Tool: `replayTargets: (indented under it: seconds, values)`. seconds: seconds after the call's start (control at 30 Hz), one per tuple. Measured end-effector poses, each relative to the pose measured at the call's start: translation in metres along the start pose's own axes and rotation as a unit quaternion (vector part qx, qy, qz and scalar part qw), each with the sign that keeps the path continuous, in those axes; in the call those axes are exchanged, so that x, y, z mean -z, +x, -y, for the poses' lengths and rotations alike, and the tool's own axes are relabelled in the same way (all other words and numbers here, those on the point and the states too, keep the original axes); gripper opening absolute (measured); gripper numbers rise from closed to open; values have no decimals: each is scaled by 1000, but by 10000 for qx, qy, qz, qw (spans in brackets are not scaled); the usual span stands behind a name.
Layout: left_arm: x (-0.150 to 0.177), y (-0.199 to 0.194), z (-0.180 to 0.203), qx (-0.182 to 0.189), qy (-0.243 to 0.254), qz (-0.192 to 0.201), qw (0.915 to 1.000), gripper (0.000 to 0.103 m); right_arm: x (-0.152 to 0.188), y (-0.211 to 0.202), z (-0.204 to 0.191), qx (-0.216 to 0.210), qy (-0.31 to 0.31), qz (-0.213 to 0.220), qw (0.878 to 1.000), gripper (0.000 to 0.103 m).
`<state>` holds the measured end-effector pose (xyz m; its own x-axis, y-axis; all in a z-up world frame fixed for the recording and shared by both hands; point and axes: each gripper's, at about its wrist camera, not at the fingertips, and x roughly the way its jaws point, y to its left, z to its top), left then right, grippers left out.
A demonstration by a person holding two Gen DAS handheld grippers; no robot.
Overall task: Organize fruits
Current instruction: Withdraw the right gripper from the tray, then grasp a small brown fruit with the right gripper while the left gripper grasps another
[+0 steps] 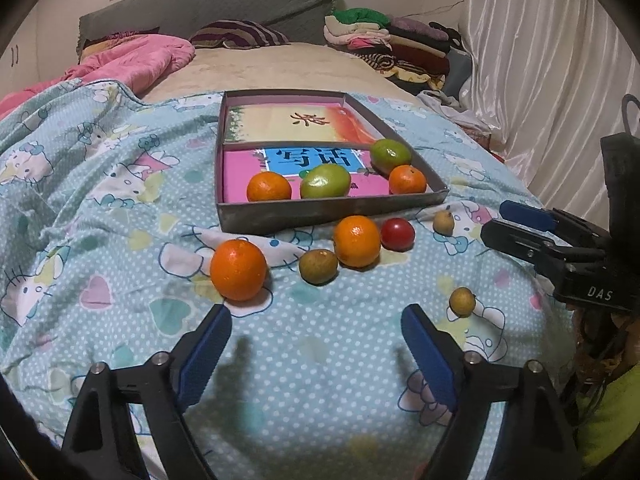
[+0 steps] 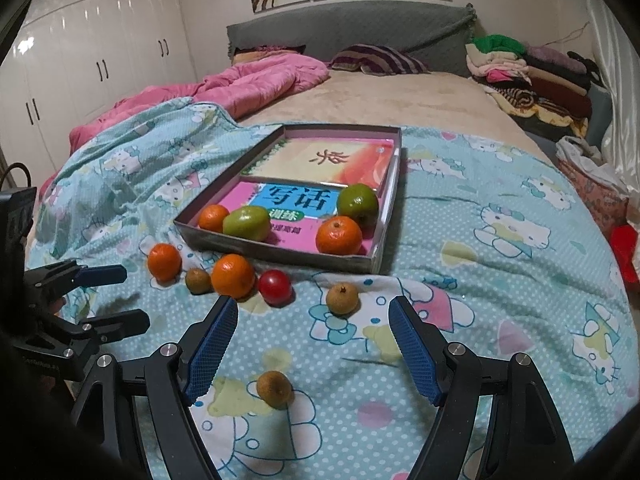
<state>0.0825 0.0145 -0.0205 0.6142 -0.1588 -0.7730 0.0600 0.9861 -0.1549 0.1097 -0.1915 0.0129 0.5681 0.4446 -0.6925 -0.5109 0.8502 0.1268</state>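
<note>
The tray (image 1: 320, 216) on the bedspread (image 1: 100, 200) holds 2 oranges and 2 green fruits. Outside it lie 2 oranges, 1 red fruit (image 2: 274, 287) and 3 small brown fruits. The left gripper (image 1: 316, 320) and right gripper (image 2: 312, 312) both gape empty.

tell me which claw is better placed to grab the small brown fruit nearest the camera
Right. The brown fruit lies on the blanket between the open right claw fingers, close in. The left claw is also open but empty, aimed nearer the orange, with that fruit off to its side.
</note>
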Motion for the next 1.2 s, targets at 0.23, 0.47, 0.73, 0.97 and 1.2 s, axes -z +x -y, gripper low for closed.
replayTargets:
  seconds: [0.23,0.47,0.73,0.97,1.2]
  values:
    - [1,15,6,121,84,-106,9998,65,6,13,10,-56,107,-91,9999,79]
    - [-5,27,6,109,-17,-147,9998,57,9,26,16,202,87,-182,9996,64]
    - [-11,37,2,140,-139,-149,9997,49,8,44,19,256,56,-305,9992,42]
    - [-13,44,-2,122,-253,-200,9994,46,4,60,17,299,-48,-400,9987,32]
    - [-19,50,-3,79,-303,-192,9993,40,2,68,17,207,-93,-438,9988,24]
